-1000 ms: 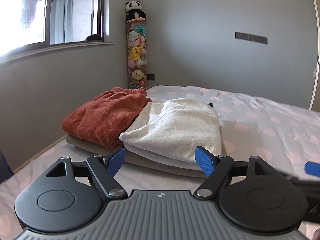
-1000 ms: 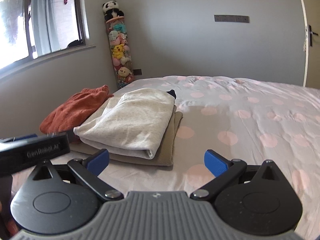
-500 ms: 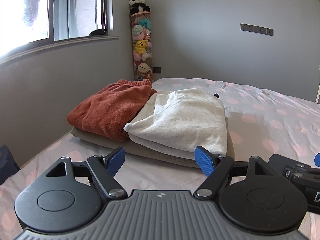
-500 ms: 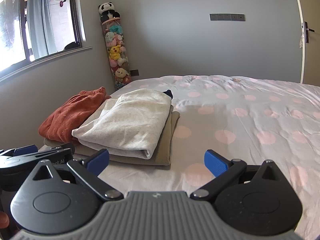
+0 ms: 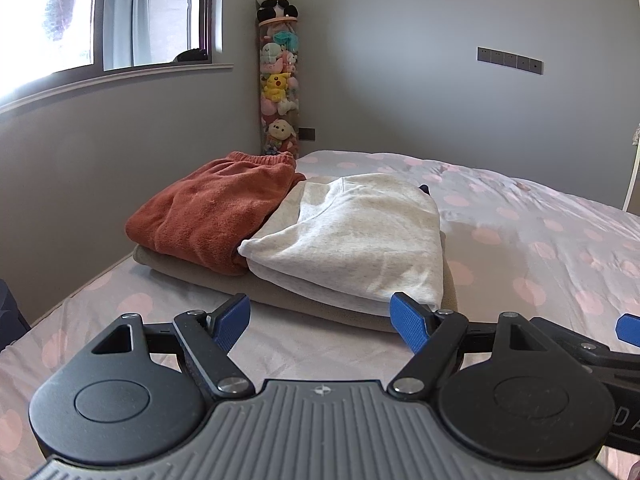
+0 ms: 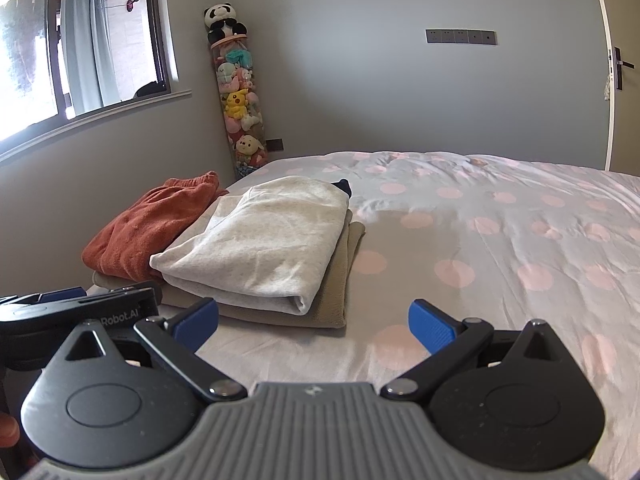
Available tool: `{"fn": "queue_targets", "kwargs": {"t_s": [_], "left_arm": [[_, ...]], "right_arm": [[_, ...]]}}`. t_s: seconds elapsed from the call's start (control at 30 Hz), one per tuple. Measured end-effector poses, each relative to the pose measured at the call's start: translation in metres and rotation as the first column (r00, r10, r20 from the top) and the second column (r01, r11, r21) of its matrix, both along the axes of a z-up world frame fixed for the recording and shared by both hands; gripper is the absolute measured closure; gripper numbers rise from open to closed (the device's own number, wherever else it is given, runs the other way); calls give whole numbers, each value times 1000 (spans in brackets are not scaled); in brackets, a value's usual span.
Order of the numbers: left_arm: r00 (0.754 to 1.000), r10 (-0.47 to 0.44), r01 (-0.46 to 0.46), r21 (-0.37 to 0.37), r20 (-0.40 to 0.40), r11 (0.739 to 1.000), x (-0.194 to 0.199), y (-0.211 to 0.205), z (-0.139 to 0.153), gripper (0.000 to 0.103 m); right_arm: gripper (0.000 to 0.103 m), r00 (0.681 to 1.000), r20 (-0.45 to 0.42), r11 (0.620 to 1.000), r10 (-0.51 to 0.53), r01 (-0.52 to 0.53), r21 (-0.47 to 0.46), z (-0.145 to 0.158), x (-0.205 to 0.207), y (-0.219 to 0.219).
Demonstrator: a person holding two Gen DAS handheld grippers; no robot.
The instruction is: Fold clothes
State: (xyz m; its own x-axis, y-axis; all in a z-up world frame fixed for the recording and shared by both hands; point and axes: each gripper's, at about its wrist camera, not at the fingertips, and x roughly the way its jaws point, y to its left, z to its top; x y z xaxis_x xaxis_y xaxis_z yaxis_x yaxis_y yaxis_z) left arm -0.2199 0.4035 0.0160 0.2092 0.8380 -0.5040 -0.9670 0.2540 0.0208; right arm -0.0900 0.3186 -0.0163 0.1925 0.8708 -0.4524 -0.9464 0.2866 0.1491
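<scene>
A folded pale grey garment [image 5: 356, 236] [image 6: 264, 240] lies beside a folded rust-red garment [image 5: 212, 212] [image 6: 152, 220], both on top of a folded beige garment [image 5: 304, 304] [image 6: 340, 276] on the bed. My left gripper [image 5: 320, 320] hovers open just short of the stack's near edge, nothing between its blue fingers. My right gripper [image 6: 314, 322] is open too, near the stack's right corner, holding nothing. The left gripper's body [image 6: 76, 312] shows at the left of the right wrist view.
The bed [image 6: 500, 240] has a grey cover with pink dots and stretches to the right. A grey wall and window [image 5: 100, 20] run along the left. A tall clear tube of plush toys [image 5: 278, 80] stands in the corner. A door [image 6: 620, 68] is at far right.
Both grippers have drawn back and up a little from the stack, so more of the room shows. Both stay open, and the clothes have not moved.
</scene>
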Motion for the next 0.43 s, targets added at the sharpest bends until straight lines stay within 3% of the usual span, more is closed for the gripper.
{"fn": "queue_targets", "kwargs": {"t_s": [0.43], "left_arm": [[1000,0,0,1,5,1000,0,-2,3,27]], "right_arm": [[1,1000,9,1000,8,-8,5,3,-2,-5]]}}
